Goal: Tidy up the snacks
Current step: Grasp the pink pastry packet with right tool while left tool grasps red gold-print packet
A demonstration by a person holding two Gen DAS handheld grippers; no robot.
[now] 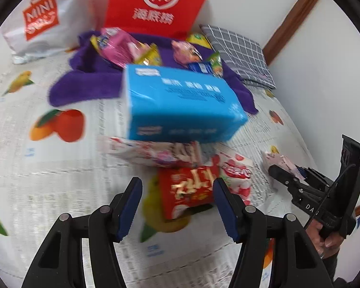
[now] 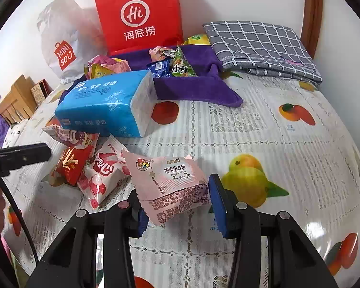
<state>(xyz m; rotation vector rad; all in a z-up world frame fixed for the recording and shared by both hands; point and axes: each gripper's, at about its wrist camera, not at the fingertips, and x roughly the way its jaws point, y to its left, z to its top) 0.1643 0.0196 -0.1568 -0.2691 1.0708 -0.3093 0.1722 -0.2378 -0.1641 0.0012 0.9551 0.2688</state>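
Observation:
My right gripper (image 2: 175,192) is shut on a pale pink snack packet (image 2: 170,182) and holds it just above the fruit-print tablecloth (image 2: 252,129). The left wrist view shows that gripper (image 1: 288,172) at the right edge with the same pink packet (image 1: 278,160) in its fingers. My left gripper (image 1: 177,182) is open over a red snack packet (image 1: 189,189), which shows between its blue pads. A red-and-white strawberry packet (image 1: 237,172) lies beside the red one (image 2: 69,165). Another pink-and-white packet (image 1: 156,151) is partly under a blue tissue pack (image 1: 180,103).
A purple towel (image 2: 196,88) at the back carries several small snacks. Behind it stand a red paper bag (image 2: 139,14) and a white shopping bag (image 2: 60,40). A folded grey checked cloth (image 2: 259,43) lies at the back right. A person's hand (image 1: 324,237) grips the right tool.

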